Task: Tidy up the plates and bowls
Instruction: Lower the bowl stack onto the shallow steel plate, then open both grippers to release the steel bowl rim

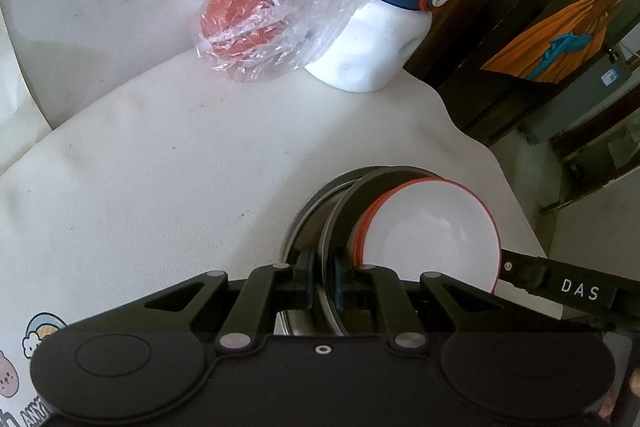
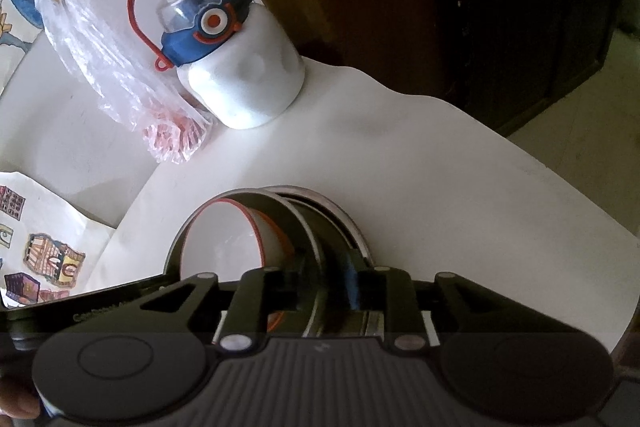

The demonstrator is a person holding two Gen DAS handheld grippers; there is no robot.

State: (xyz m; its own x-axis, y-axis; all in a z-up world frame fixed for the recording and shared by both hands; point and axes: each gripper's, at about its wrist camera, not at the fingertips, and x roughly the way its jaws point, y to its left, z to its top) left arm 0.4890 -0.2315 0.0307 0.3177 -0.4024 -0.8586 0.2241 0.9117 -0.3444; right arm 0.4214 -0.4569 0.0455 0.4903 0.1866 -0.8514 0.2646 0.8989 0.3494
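A white bowl with a red rim (image 1: 432, 239) (image 2: 220, 243) leans inside a tilted steel bowl (image 1: 344, 207) (image 2: 280, 207). That bowl sits in a wider steel bowl (image 1: 300, 227) (image 2: 348, 227) on the white table (image 1: 160, 187). My left gripper (image 1: 323, 267) is shut on the tilted steel bowl's near rim, one finger on each side. My right gripper (image 2: 326, 271) straddles the opposite rim. Its left finger is against the steel and its blue pad (image 2: 352, 279) stands off it, so it is open. Its black body (image 1: 560, 287) shows behind the white bowl in the left wrist view.
A white bottle with a blue cap (image 1: 368, 47) (image 2: 244, 87) stands at the back. A crumpled clear plastic bag holding red things (image 1: 256, 15) (image 2: 120, 79) lies beside it. The table edge (image 1: 500, 163) drops off near dark wooden furniture (image 2: 400, 7). Printed papers (image 2: 44, 259) lie on the left.
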